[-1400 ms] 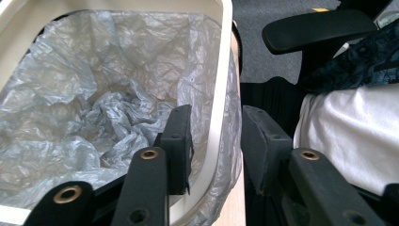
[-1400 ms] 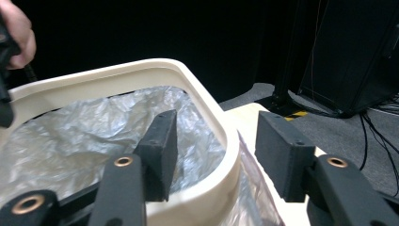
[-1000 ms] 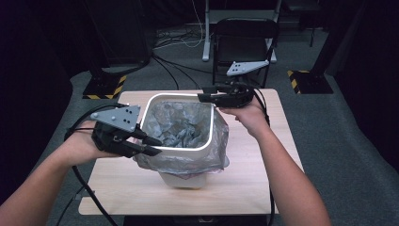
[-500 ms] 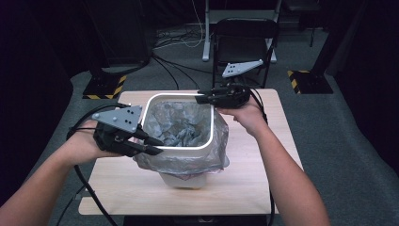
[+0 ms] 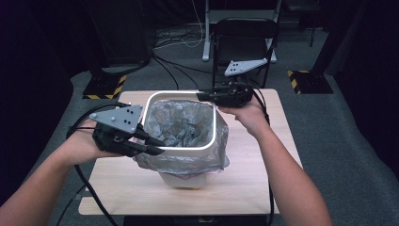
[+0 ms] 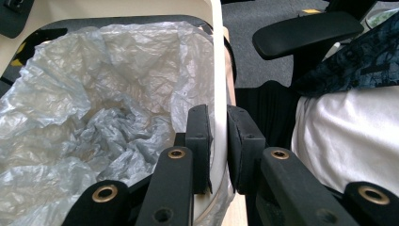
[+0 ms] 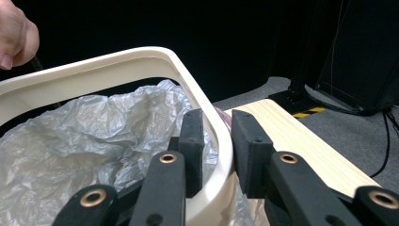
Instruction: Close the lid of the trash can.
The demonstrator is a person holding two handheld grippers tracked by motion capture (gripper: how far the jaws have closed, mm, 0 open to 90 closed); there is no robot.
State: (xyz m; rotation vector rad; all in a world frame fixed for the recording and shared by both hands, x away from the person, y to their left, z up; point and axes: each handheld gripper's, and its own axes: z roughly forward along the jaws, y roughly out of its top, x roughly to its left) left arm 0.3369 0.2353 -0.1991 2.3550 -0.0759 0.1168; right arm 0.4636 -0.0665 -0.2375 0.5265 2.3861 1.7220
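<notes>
Left gripper (image 6: 217,150) is seen clamped on the cream rim ring (image 6: 216,70) at its near side; right gripper (image 7: 217,153), jaws just closing, is pinched on the ring's far corner. Below both, the bin (image 5: 183,176) and thin bag (image 5: 181,125) are seated. The ring is judged light, stiff, smooth; opposite-side grips are best.

this place looks like a recording studio or a lab, because dark curtains hang all around, a grey carpet floor (image 5: 343,141) carries black cables (image 5: 174,42) and stand feet with yellow-black tape (image 5: 101,87), and a small wooden table (image 5: 263,188) stands before a black chair (image 5: 244,33).
</notes>
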